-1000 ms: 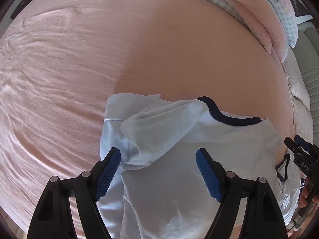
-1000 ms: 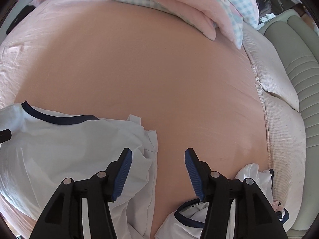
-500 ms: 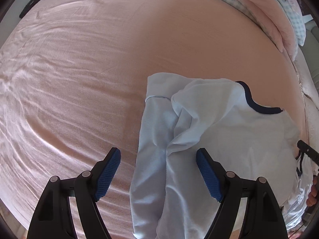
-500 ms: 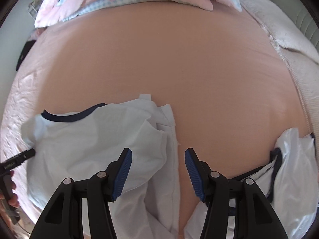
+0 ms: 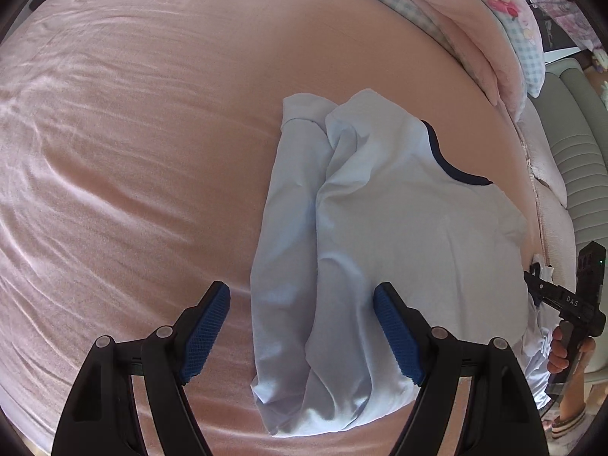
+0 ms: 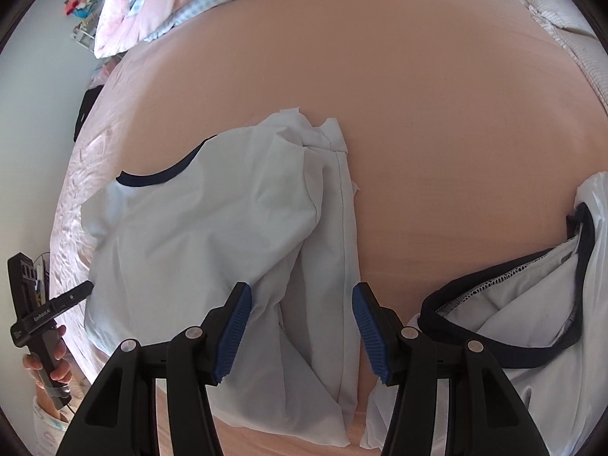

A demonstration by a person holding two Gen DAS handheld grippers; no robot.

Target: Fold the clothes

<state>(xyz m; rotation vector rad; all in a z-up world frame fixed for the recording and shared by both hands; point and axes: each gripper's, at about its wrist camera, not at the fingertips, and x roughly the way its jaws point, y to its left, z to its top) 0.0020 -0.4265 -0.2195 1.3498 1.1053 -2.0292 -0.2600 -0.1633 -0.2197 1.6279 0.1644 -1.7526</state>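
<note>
A pink-sheeted bed [image 5: 133,152] fills the frame. Centre-right lies a pale blue navy-collared T-shirt [image 5: 399,228], sides folded inward, lengthwise fold left. Both the left hand-held gripper [image 5: 302,330] and right hand-held gripper [image 6: 302,330] hover apart, empty. Another garment [image 6: 532,304] waits lower right.

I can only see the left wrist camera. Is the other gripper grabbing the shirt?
Observer: No. The right gripper is open over the shirt's side edge, and its pads press on nothing.
Operator: Is there anything else to fold?
Observer: Yes. A second white garment with dark trim lies crumpled to the right of the shirt, with a strip of bare sheet between them.
</note>
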